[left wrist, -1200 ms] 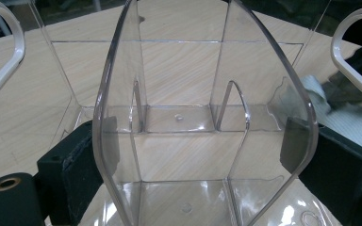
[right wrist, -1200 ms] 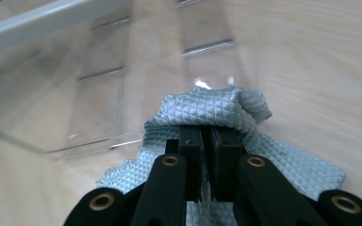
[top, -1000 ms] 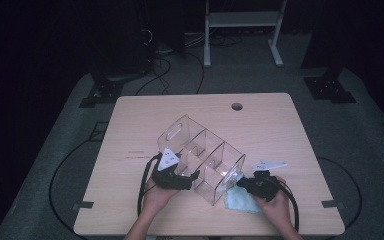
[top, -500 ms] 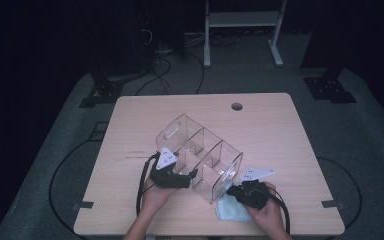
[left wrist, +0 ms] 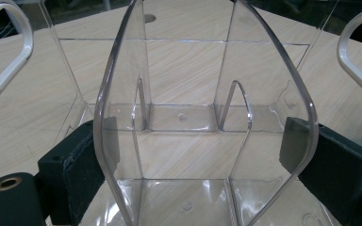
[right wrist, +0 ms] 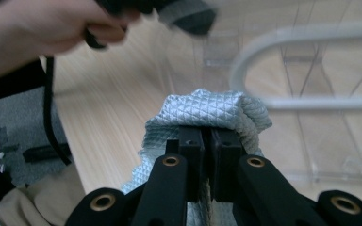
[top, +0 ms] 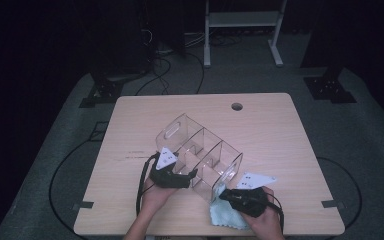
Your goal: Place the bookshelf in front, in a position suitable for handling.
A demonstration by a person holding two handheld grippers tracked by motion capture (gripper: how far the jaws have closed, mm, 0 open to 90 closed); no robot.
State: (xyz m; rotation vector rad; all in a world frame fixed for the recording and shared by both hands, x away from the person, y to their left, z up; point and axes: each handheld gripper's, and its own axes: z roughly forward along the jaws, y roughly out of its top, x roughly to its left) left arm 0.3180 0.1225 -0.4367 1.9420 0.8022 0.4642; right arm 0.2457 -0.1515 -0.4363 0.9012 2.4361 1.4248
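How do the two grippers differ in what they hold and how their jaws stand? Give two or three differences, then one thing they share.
The left gripper has its jaws spread wide on either side of the clear organiser; the right gripper has its jaws pressed together on the pale blue cloth. The left one grips something rigid and see-through, the right one something soft and quilted. The left works at the organiser's side, the right at its near end. Both are black and hand-held.

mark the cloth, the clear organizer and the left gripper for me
cloth (right wrist: 207, 110): right gripper view, bunched fold above the shut jaws.
organizer (top: 172, 131): high view, far end wall beside its handle slot.
left gripper (top: 194, 174): high view, at its jaw tips on the organizer's side.
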